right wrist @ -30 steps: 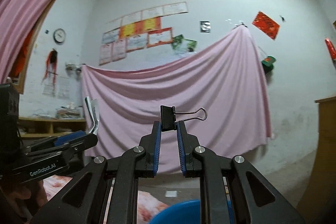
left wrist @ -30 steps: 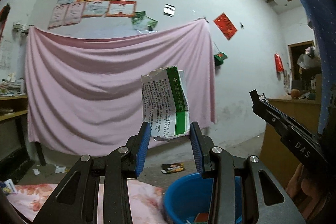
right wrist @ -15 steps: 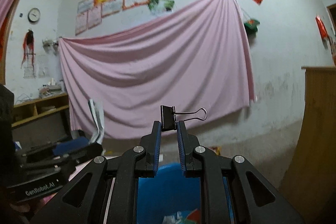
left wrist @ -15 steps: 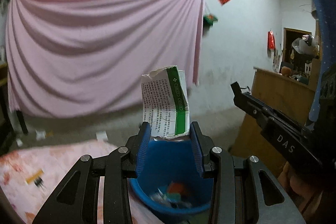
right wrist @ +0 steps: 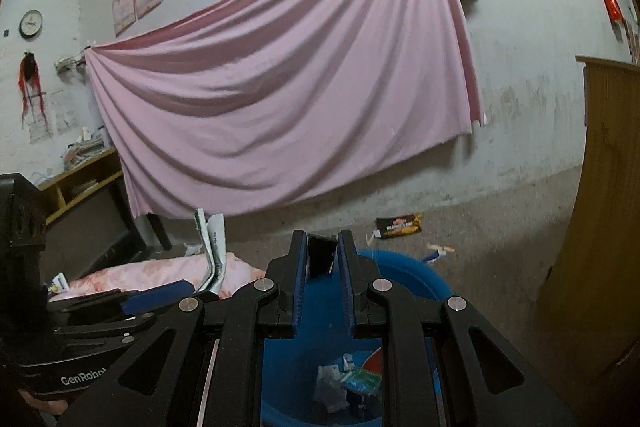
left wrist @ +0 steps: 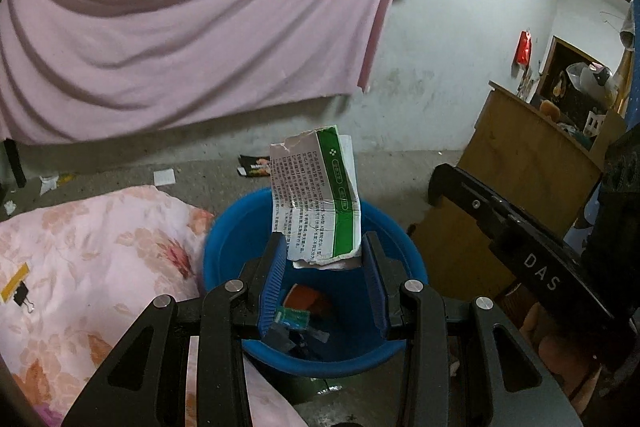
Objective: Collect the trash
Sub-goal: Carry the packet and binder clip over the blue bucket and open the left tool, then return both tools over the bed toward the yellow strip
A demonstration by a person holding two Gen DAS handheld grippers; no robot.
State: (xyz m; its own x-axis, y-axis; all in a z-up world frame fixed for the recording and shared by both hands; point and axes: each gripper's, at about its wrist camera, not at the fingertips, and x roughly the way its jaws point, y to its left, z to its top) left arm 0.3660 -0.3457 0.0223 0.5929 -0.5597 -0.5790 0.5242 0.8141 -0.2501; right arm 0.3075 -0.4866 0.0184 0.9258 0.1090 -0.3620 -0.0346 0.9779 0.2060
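My left gripper is shut on a torn white and green paper wrapper, held upright above a blue bucket with several scraps inside. My right gripper has its jaws a little apart, with a black binder clip between them, over the same bucket. The left gripper and its wrapper show at the left of the right wrist view. The right gripper's body shows at the right of the left wrist view.
A pink floral cloth lies left of the bucket with another binder clip on it. Litter lies on the concrete floor. A wooden cabinet stands to the right. A pink sheet hangs on the far wall.
Both grippers have tilted down toward the bucket. The right jaws have spread a little, and the binder clip sits lower between them, its wire handles gone from view.
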